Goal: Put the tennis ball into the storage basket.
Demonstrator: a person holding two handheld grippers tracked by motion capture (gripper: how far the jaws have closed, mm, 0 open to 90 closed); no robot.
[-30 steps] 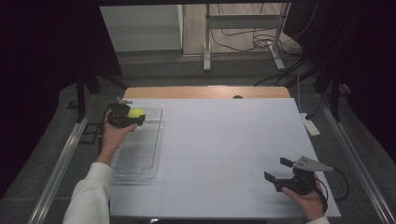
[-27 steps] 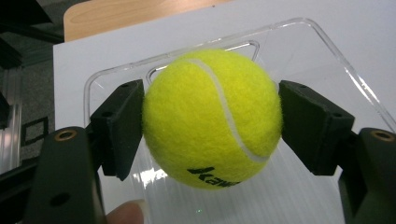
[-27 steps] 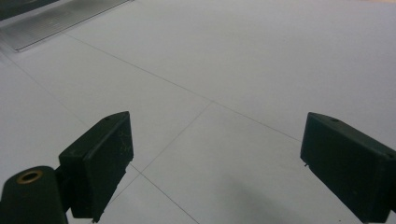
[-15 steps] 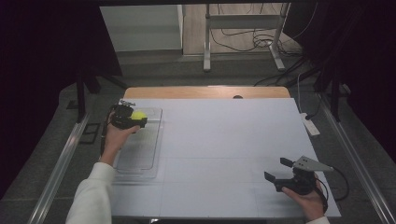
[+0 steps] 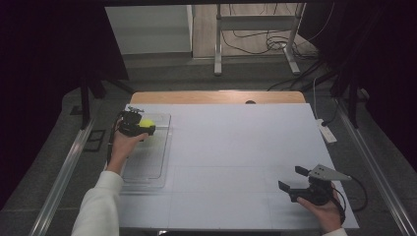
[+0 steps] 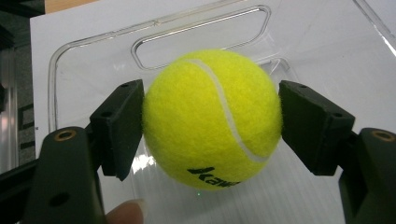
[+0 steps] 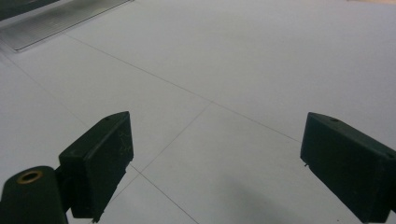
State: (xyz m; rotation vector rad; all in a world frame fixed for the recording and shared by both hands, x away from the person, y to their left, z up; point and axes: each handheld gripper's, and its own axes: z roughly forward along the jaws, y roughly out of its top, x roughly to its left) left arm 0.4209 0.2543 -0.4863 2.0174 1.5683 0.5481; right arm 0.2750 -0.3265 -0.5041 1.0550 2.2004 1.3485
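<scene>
A yellow tennis ball (image 6: 212, 119) sits clamped between the two black pads of my left gripper (image 6: 211, 126), which is shut on it. In the high view that ball (image 5: 146, 124) and left gripper (image 5: 142, 127) hang over the far end of a clear plastic tray (image 5: 152, 162) at the table's left side. The tray's bottom and handle slot (image 6: 201, 35) lie behind the ball in the left gripper view. My right gripper (image 5: 291, 179) rests near the table's front right corner, open, with only bare table between its pads (image 7: 105, 161).
The white table top (image 5: 236, 147) stretches wide between the two hands. A small white object (image 5: 326, 132) lies at the right edge. Metal rails run along both sides of the table, with a stand and cables on the floor behind.
The left hand with the ball has drifted slightly toward the near side over the tray. The right gripper has stayed put.
</scene>
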